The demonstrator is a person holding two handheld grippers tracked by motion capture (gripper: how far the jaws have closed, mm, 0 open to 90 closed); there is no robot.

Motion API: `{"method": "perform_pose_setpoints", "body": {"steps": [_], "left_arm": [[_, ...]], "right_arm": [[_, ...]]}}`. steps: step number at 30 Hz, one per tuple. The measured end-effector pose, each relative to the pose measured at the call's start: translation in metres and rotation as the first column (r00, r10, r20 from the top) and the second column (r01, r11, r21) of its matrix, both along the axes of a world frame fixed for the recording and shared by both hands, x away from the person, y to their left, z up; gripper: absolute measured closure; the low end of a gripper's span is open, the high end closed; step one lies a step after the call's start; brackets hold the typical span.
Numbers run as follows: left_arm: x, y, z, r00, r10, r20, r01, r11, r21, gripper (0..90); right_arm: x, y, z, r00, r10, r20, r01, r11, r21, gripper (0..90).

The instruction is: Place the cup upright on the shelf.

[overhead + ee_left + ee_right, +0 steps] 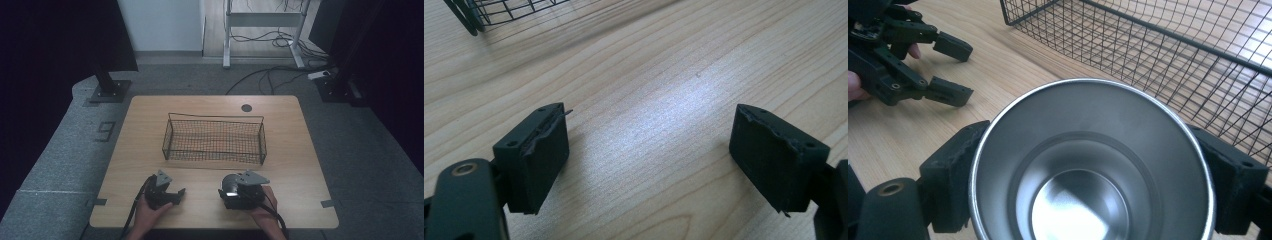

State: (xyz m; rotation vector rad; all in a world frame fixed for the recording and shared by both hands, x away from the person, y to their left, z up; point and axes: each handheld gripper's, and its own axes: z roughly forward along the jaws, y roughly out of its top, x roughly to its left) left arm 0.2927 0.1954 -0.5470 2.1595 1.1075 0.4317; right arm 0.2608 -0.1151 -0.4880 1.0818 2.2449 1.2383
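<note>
A steel cup (1091, 165) is seen clamped between the jaws of the right gripper (1091, 170) at the near edge of a wooden table (145, 145), right of centre. Through the right gripper view the cup's open mouth is turned toward the camera, its polished inside and bottom laid bare, with one black pad pressed against each side of its rim. In the high view the cup (229, 184) is shown just left of the right gripper's (226, 190) body, lying more or less on its side close above the table, though whether it touches the wood cannot be told.

The left gripper (178, 194) is held near the table's near edge, left of the cup and apart from it. Its jaws are spread wide with nothing between them; only bare wood grain is seen between the two pads in the left gripper view, where the left gripper (649, 155) is pointed low across the table. The same gripper (953, 70) is caught at the upper left of the right gripper view, a hand (855, 85) wrapped behind it.

A black wire basket (214, 138) is placed in the middle of the table, beyond both grippers. Its near right corner is seen just past the cup in the right gripper view (1158, 55), and a corner of it is glimpsed at the top left of the left gripper view (499, 12).
</note>
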Motion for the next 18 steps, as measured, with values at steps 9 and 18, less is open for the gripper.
{"method": "perform_pose_setpoints", "body": {"steps": [9,18], "left_arm": [[0.000,0.000,0.000,1.0000,-0.001,0.000,0.001,1.0000,0.002,16.0],[0.000,0.000,0.000,1.0000,0.000,0.000,0.000,1.0000,0.000,16.1]], "right_arm": [[-0.001,-0.004,0.004,1.0000,-0.005,0.004,0.004,1.000,0.017,13.4],[0.002,-0.011,0.011,1.0000,-0.005,0.001,0.005,0.999,0.035,13.4]]}}
